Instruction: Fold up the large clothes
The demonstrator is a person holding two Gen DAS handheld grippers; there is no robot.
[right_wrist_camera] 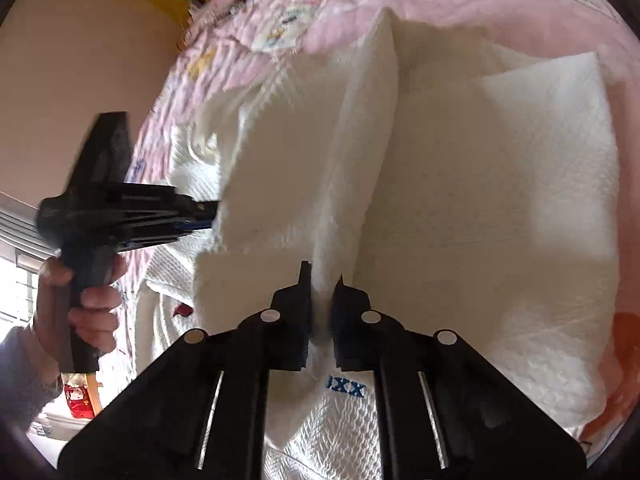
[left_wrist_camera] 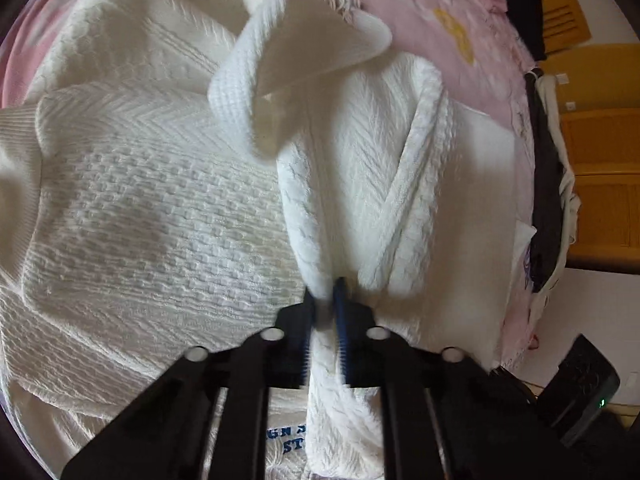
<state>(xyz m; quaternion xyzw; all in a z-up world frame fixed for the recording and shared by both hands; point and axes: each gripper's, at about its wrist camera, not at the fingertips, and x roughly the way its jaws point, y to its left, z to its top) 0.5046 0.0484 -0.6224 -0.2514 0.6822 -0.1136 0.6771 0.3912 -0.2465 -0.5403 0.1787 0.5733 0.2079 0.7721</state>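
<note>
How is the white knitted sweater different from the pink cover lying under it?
The white sweater is one plain colour with raised knit patterns; the pink cover is quilted and printed with yellow shapes. The sweater is bunched and partly lifted, pinched by both the left tongs and the right tongs; the cover lies spread beneath, held by neither. Both are soft fabric.

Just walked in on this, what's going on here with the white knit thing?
A person is folding a white knit sweater on a pink quilt, with a handheld claw in each hand. The left claw is shut on a bunched fold of it, and the right claw pinches another fold. The sweater is partly lifted, not yet folded flat.
</note>
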